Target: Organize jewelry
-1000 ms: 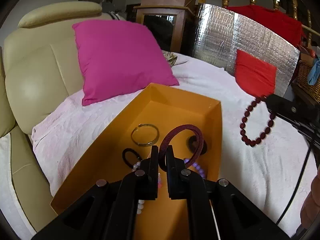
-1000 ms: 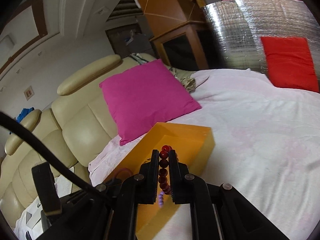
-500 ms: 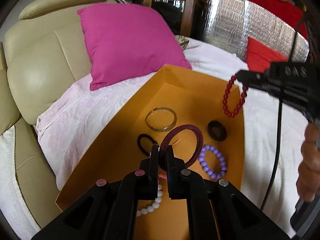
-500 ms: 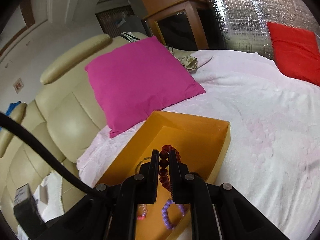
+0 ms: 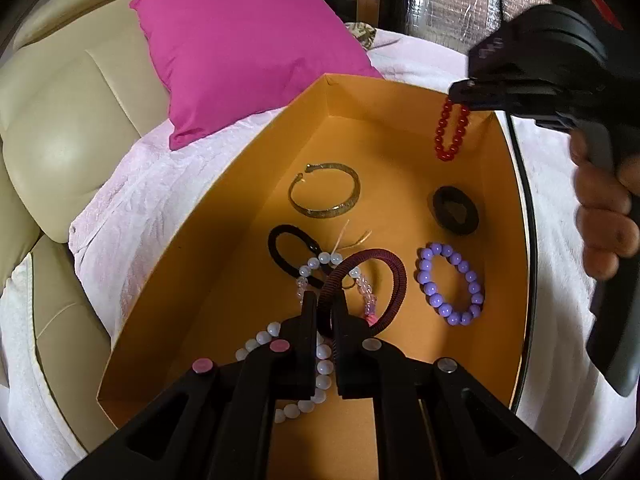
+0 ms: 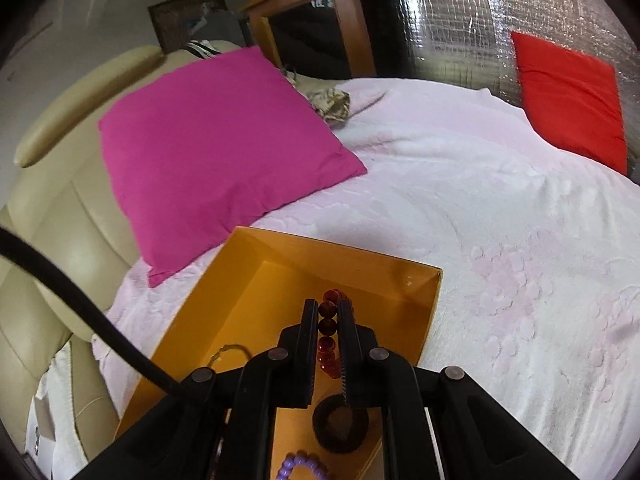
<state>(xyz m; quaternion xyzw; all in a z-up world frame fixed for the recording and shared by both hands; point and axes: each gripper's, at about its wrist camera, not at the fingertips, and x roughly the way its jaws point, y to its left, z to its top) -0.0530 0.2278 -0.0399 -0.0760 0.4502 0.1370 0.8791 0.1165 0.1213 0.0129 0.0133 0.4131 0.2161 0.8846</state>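
Observation:
An orange box [image 5: 224, 216] lies on the pink bedspread; it also shows in the right wrist view [image 6: 256, 280]. My left gripper [image 5: 325, 300] is shut on a maroon coil bangle [image 5: 394, 276], held low over the box floor. My right gripper [image 6: 329, 307] is shut on a red bead bracelet [image 6: 327, 326], which hangs over the box's far right corner in the left wrist view [image 5: 451, 132]. In the box lie a gold bangle [image 5: 325, 190], a black hair tie [image 5: 290, 249], a dark ring [image 5: 456, 210], a purple bead bracelet [image 5: 450, 284] and a pale bead strand [image 5: 316, 376].
A magenta pillow [image 5: 248, 44] leans on the cream sofa back [image 5: 60, 128] behind the box. A red cushion [image 6: 568, 96] rests against a silver foil panel [image 6: 460, 16] at the far right. A black cable [image 6: 80, 304] crosses the right wrist view's left side.
Both grippers have moved forward and down over the box. The red bracelet has come in over the box's far right corner. The coil bangle hangs closer to the jewelry in the box.

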